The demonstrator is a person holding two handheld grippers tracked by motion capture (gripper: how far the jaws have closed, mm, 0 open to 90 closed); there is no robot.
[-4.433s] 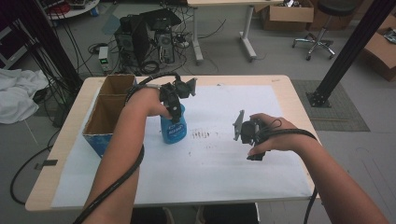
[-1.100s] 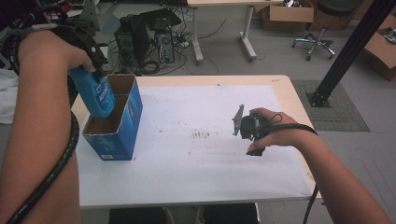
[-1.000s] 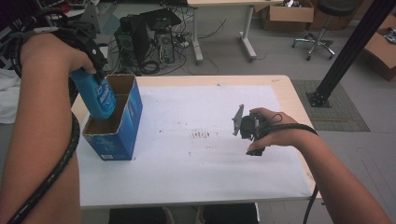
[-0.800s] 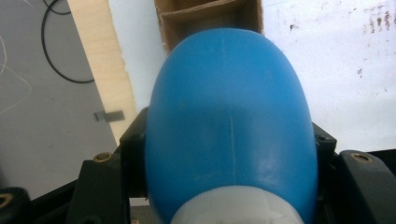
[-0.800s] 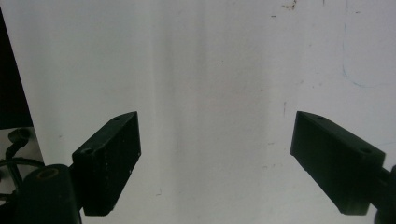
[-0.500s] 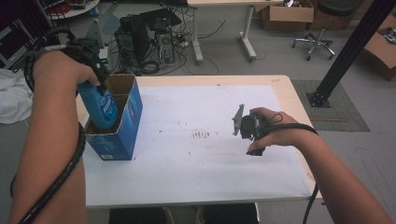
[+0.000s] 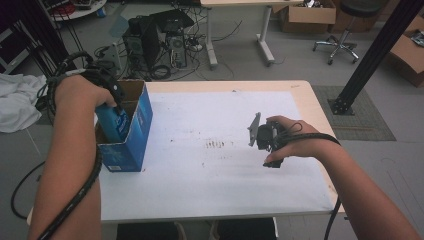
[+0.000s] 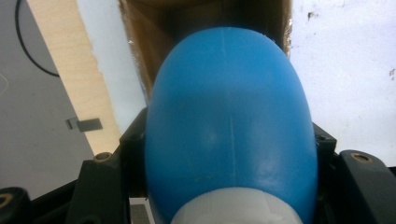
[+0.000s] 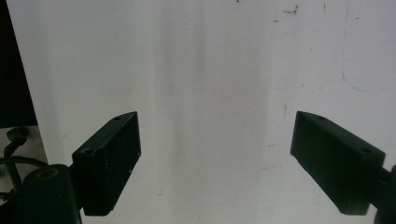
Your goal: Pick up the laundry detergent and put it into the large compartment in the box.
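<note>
A blue plastic bottle (image 7: 114, 125) with a white neck hangs partly inside the open blue cardboard box (image 7: 131, 150) at the table's left edge. My left gripper (image 7: 116, 97) is shut on the blue bottle (image 8: 229, 126), whose rounded body sits between the black jaws above the box's brown inside (image 8: 187, 18). My right gripper (image 7: 261, 136) rests over the white sheet at the table's right, jaws wide apart. In the right gripper view my right gripper (image 9: 215, 163) is open with nothing but white paper between its fingers (image 9: 109, 158).
A white paper sheet (image 7: 210, 170) with small dark marks covers the wooden table (image 7: 300, 87). Cables, computer towers and a second table stand on the floor behind. A black post (image 7: 370, 55) rises at the right. White cloth (image 7: 17, 102) lies off the left edge.
My left gripper has carried the blue bottle from the table's middle over to the box and lowered it into the box's opening. The right gripper has stayed put.
</note>
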